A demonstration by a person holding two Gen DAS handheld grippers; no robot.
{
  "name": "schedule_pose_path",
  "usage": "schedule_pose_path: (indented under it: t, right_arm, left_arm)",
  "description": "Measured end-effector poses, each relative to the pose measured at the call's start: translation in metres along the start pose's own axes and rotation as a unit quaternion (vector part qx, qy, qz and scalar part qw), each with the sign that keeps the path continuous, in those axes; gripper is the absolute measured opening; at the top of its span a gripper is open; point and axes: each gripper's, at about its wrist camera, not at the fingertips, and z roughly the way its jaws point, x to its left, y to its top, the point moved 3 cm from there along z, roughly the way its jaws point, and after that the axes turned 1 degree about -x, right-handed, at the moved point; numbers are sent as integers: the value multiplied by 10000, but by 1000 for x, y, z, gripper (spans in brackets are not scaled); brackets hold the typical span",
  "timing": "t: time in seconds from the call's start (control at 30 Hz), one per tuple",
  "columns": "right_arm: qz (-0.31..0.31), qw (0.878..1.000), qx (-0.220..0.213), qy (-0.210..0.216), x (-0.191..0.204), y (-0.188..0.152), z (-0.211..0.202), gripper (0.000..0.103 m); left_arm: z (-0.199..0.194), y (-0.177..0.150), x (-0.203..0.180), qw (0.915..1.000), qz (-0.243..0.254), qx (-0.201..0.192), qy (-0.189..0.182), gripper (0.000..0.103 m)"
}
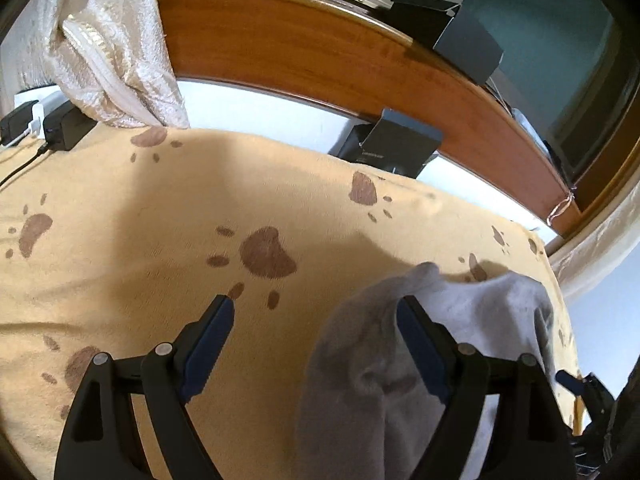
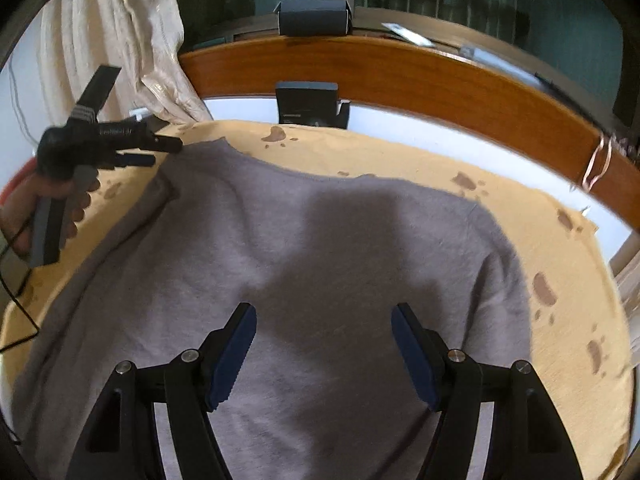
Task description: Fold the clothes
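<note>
While hovering over the paw-print blanket, left gripper with fingers spread wide and nothing between them. Grey sweatshirt bunched at the lower right of the left wrist view, one fold draped against the right-hand finger but not pinched. Wooden headboard behind, dark boxes propped at the blanket's far edge, cream curtain at the left, black charger with a cable beside it.

From the right wrist view: right gripper poised above the sweatshirt's middle, fingers wide apart, empty. Sweatshirt spread mostly flat across the blanket, one edge or sleeve running off toward the lower left. Left gripper seen side-on near the sweatshirt's far left corner, close above the cloth; contact cannot be told.

Likely the laying-out or first-fold stage: no fold visible yet. Next move probably calls for lowering onto an edge or sleeve, pinching the cloth at both sides and carrying it across the body, keeping the layers smooth.
</note>
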Motion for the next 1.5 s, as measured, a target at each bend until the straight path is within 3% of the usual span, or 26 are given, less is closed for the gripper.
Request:
schedule_pose_path:
  t: [0.13, 0.27, 0.5, 0.7, 0.9, 1.13, 1.37, 1.5]
  right_arm:
    - [338, 9993, 43, -180, -26, 10, 11, 72]
    - [846, 9958, 206, 290, -45, 23, 38, 72]
    - [678, 9963, 501, -164, -64, 45, 105, 72]
    - [920, 9921, 494, -693, -108, 49, 116, 74]
    - [900, 9903, 509, -930, -111, 48, 115, 74]
    - [1212, 9900, 242, -681, -106, 33, 75, 76]
    - [1298, 9915, -46, 87, -65, 13, 8, 80]
    - [1226, 9905, 65, 625, -26, -15, -12, 80]
  left_arm:
    - [8, 3, -8, 9998, 139, 3, 116, 86]
    - [20, 7, -10, 9997, 173, 62, 156, 86]
    - [44, 8, -14, 9988, 309, 208, 310, 86]
    - [42, 6, -9, 9985, 353, 169, 386, 86]
    - [17, -4, -20, 9979, 554, 74, 318, 86]
    - [-25, -32, -60, 9942, 1078, 37, -49, 86]
    - [-51, -74, -120, 9832, 1822, -113, -66, 87]
    - [-57, -103, -141, 9824, 1861, -119, -124, 87]
